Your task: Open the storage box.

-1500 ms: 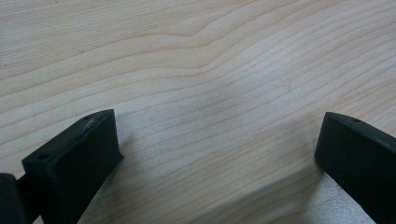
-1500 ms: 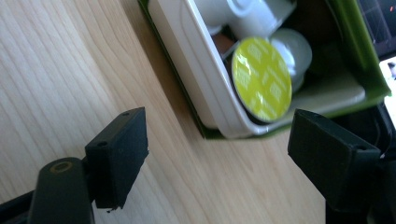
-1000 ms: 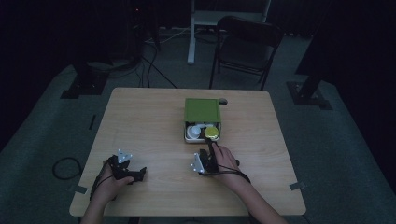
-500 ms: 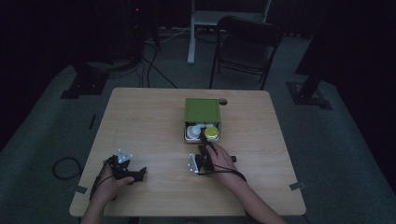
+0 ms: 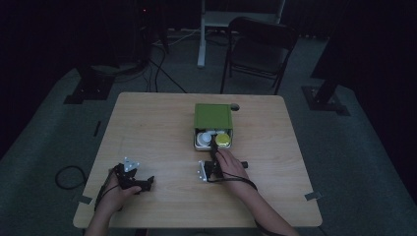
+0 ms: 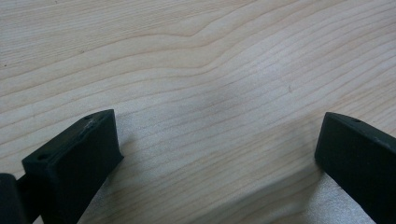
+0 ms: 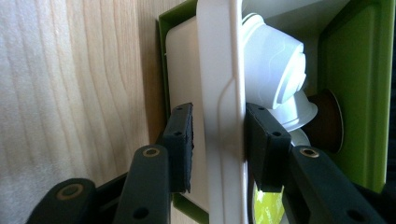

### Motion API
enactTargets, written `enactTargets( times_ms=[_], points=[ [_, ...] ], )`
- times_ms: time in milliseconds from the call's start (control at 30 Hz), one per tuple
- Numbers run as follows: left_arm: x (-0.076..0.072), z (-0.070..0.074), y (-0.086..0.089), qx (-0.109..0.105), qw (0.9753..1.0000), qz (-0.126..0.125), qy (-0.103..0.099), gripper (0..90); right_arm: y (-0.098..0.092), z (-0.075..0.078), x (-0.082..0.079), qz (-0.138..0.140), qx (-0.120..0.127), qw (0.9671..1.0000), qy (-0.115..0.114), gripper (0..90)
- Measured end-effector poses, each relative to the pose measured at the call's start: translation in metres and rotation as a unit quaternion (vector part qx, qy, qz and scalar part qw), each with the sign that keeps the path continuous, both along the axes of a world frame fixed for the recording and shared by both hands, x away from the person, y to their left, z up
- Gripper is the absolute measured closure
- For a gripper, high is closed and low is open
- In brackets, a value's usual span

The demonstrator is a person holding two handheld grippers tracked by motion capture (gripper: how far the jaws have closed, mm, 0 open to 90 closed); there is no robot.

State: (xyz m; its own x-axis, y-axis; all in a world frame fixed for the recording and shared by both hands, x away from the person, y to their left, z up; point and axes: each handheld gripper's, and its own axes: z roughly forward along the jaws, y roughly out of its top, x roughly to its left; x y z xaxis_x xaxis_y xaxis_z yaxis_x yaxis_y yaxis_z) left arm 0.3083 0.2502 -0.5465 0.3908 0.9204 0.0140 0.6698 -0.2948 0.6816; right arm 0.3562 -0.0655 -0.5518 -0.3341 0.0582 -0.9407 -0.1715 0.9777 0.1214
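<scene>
A green box (image 5: 213, 115) stands on the wooden table (image 5: 147, 128) with its white drawer (image 5: 196, 143) pulled out toward me. White pods (image 5: 202, 139) and a yellow-green lidded pod (image 5: 223, 139) lie in the drawer. My right gripper (image 5: 215, 155) reaches its front. Up close, the right gripper (image 7: 217, 112) has its jaws astride the drawer's front lip (image 7: 219, 70), one pad on each side, closed on it. White pods (image 7: 271, 60) and a brown pod (image 7: 329, 121) lie behind the lip. My left gripper (image 5: 147, 183) rests at the table's near left; its jaws (image 6: 217, 135) stand wide over bare wood.
A small dark knob (image 5: 235, 106) lies by the box's far right corner. A folding chair (image 5: 258, 46) and a white stand (image 5: 201, 34) are beyond the far edge, and a cable (image 5: 69, 174) loops on the floor at left.
My right hand and gripper have moved a little forward, up to the drawer front. The left gripper has stayed put.
</scene>
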Motion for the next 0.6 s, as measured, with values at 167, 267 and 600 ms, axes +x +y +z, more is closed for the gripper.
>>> enactTargets(
  times_ms=[167, 267, 600],
  points=[
    [0.0000, 0.0000, 0.0000, 0.000, 1.0000, 0.000, 0.000, 0.3, 0.0014, 0.0001, 0.0001, -0.006, -0.013, 0.9998, -0.012, 70.9],
    [0.0000, 0.0000, 0.0000, 0.000, 1.0000, 0.000, 0.000, 0.2, 0.0024, -0.0011, -0.0004, -0.001, -0.040, 0.9989, -0.023, 71.5],
    [0.0000, 0.0000, 0.0000, 0.000, 1.0000, 0.000, 0.000, 0.2, 0.0026, 0.0003, -0.0007, -0.001, -0.039, 0.9991, -0.018, 71.8]
  ],
)
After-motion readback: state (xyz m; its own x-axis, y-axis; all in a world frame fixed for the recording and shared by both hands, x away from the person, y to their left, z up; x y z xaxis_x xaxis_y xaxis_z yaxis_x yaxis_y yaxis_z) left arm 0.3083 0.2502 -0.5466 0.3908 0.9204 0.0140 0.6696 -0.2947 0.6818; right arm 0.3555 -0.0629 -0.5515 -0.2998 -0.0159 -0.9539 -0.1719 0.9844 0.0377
